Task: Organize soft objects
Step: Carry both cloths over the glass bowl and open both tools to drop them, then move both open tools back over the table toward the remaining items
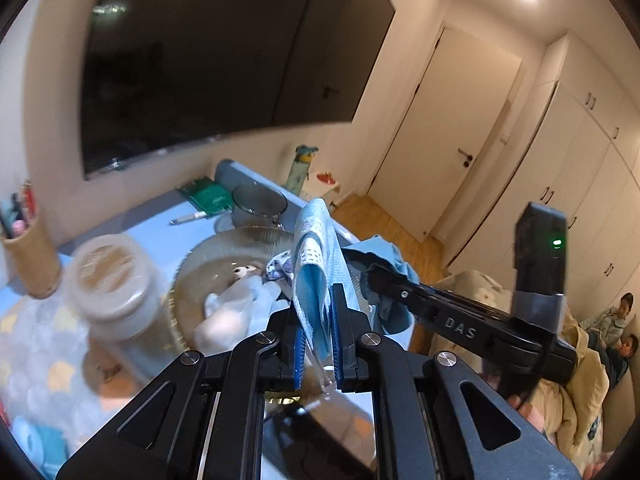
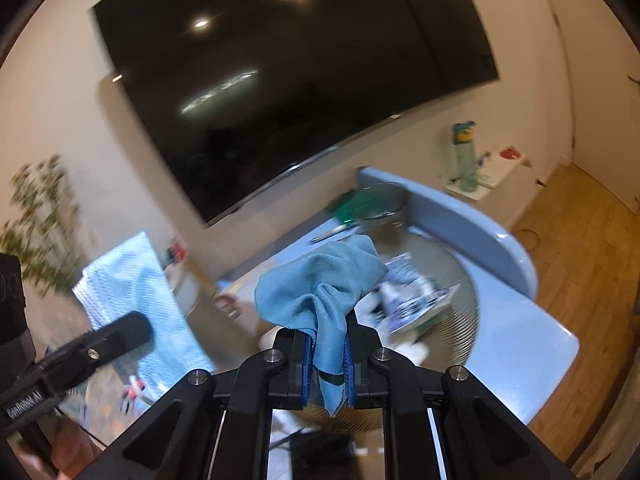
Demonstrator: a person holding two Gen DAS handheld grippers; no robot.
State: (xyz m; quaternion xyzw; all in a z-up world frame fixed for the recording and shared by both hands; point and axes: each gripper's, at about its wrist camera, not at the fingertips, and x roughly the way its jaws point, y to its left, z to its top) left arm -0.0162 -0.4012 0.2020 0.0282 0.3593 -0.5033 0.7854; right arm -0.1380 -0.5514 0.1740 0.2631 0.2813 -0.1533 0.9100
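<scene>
Left wrist view, left gripper [image 1: 316,344] clamping woven blue towel [image 1: 314,264], right wrist view, right gripper [image 2: 327,364] pinching smooth blue cloth [image 2: 320,284].

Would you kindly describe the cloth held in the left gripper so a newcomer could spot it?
Below the big wall screen stands a blue table with a ribbed glass bowl. Above it, the left gripper pinches a waffle-textured blue cloth with a white band, unlike the smooth teal cloth nearby.
</scene>
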